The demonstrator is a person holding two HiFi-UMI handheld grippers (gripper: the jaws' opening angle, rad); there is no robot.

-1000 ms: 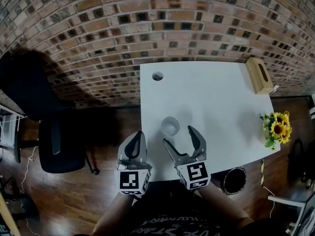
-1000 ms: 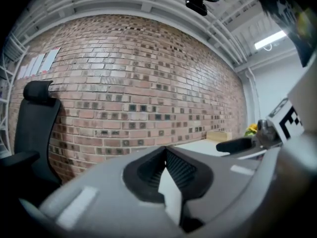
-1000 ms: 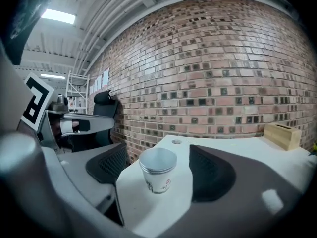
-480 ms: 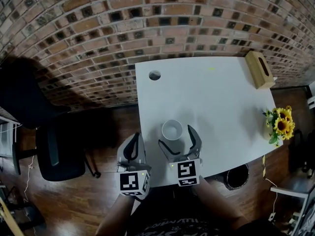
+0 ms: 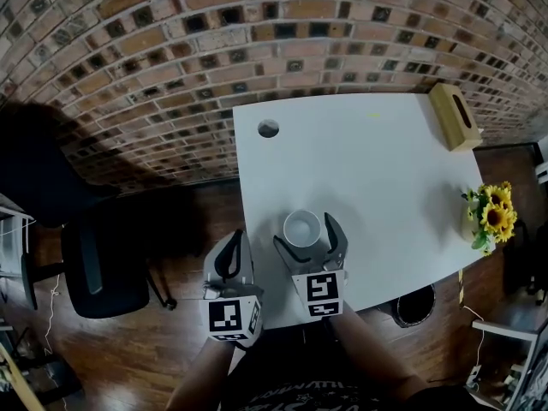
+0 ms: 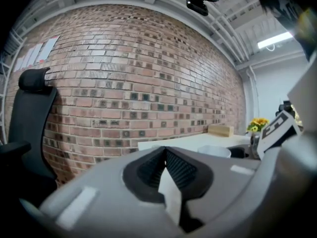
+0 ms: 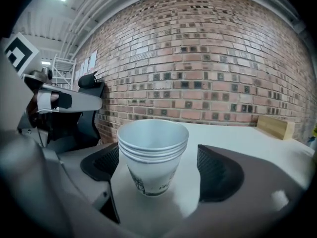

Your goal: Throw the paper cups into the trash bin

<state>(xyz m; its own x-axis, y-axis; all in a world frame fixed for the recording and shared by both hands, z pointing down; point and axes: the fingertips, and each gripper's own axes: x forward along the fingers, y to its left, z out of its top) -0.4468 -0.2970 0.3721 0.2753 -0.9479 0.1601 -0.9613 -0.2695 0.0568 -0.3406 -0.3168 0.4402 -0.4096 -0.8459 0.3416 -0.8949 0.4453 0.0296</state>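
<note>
A stack of white paper cups (image 5: 301,228) stands upright near the front edge of the white table (image 5: 377,169). My right gripper (image 5: 306,235) is open, and its jaws have just been opening wider. The cups (image 7: 153,155) stand between its black pads (image 7: 216,174), with a gap on each side. My left gripper (image 5: 233,257) is shut and empty, and it hangs over the wooden floor just off the table's left edge. In the left gripper view the cups' rim (image 6: 214,151) shows to the right of its closed jaws. The dark trash bin (image 5: 414,305) sits on the floor under the table's front right corner.
A wooden tissue box (image 5: 454,116) lies at the table's far right corner, and sunflowers (image 5: 490,221) stand at its right edge. A cable hole (image 5: 268,128) is in the far left corner. A black office chair (image 5: 98,264) stands on the left. A brick wall runs behind the table.
My right gripper has moved forward over the table, and the cups now stand between its jaws instead of ahead of them. The left gripper has barely shifted.
</note>
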